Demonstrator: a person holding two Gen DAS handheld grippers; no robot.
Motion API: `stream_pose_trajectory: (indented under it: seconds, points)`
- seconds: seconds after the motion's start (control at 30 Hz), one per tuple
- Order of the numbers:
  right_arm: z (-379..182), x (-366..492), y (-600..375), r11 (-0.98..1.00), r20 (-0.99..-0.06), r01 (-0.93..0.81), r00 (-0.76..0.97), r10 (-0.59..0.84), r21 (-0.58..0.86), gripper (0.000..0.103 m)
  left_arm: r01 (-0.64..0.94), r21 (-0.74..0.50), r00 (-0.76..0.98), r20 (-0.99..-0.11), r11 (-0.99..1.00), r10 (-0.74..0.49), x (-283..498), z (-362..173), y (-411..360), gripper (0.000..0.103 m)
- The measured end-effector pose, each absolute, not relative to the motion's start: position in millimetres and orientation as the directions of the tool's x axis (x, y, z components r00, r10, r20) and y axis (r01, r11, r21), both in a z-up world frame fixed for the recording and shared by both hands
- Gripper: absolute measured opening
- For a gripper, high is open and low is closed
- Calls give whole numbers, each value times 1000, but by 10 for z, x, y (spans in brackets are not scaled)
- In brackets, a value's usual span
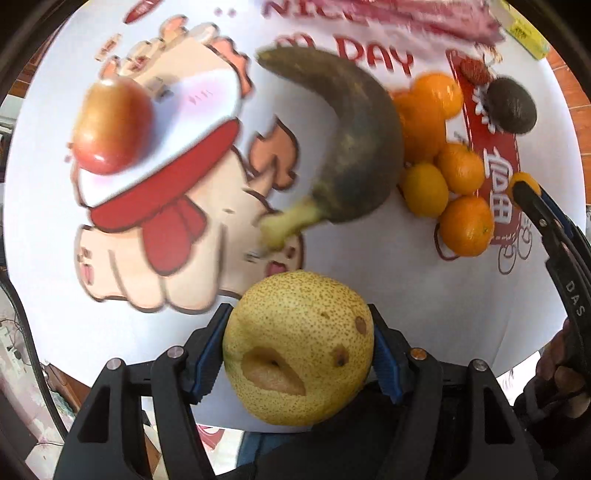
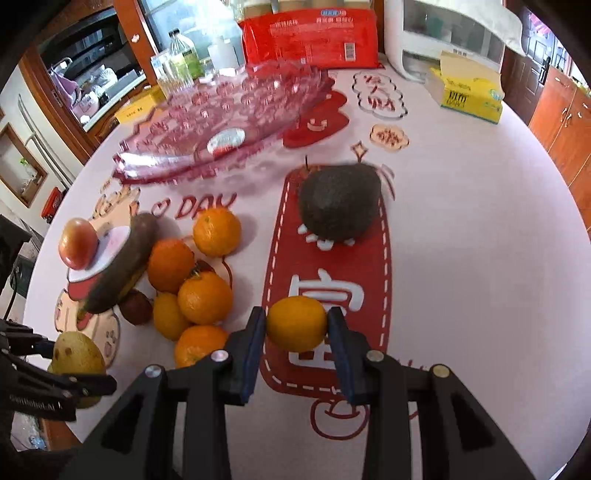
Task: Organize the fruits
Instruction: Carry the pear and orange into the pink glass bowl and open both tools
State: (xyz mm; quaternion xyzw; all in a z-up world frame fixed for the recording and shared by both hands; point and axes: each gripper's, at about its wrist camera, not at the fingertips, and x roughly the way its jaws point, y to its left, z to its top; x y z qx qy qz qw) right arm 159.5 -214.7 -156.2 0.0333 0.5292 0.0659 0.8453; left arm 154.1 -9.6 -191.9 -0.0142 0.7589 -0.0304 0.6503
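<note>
My left gripper (image 1: 301, 328) is shut on a yellow speckled pear (image 1: 299, 347), held above the table; the pear also shows in the right wrist view (image 2: 75, 356). My right gripper (image 2: 296, 325) is shut on a small orange (image 2: 296, 324), which also shows in the left wrist view (image 1: 522, 182). On the table lie a red apple (image 1: 110, 125), a blackened banana (image 1: 354, 140), a cluster of several oranges (image 1: 443, 162) and a dark avocado (image 2: 338, 201). A pink glass fruit dish (image 2: 221, 122) stands at the back.
A red package (image 2: 310, 37), a yellow tissue box (image 2: 467, 94), bottles (image 2: 181, 51) and a white appliance (image 2: 454, 33) stand along the far table edge. A small dark fruit (image 2: 135, 306) lies by the banana. The tablecloth (image 2: 461, 258) is white with red prints.
</note>
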Motion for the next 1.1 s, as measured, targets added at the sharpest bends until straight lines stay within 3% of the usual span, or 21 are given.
stream_pose_trajectory:
  seconds: [0.63, 0.83, 1.1]
  points:
    - [-370, 2203, -1913, 964, -720, -265, 662, 209, 36, 35, 55, -30, 233, -972, 998, -42, 2725, -371, 275, 68]
    - [-297, 2440, -1830, 954, -693, -295, 678, 245, 48, 35, 62, -40, 286, -956, 997, -56, 3027, -361, 183, 68]
    - [-568, 2682, -1738, 944, -715, -313, 636, 290, 105, 35, 47, -108, 198, -973, 993, -115, 3369, -898, 9, 68]
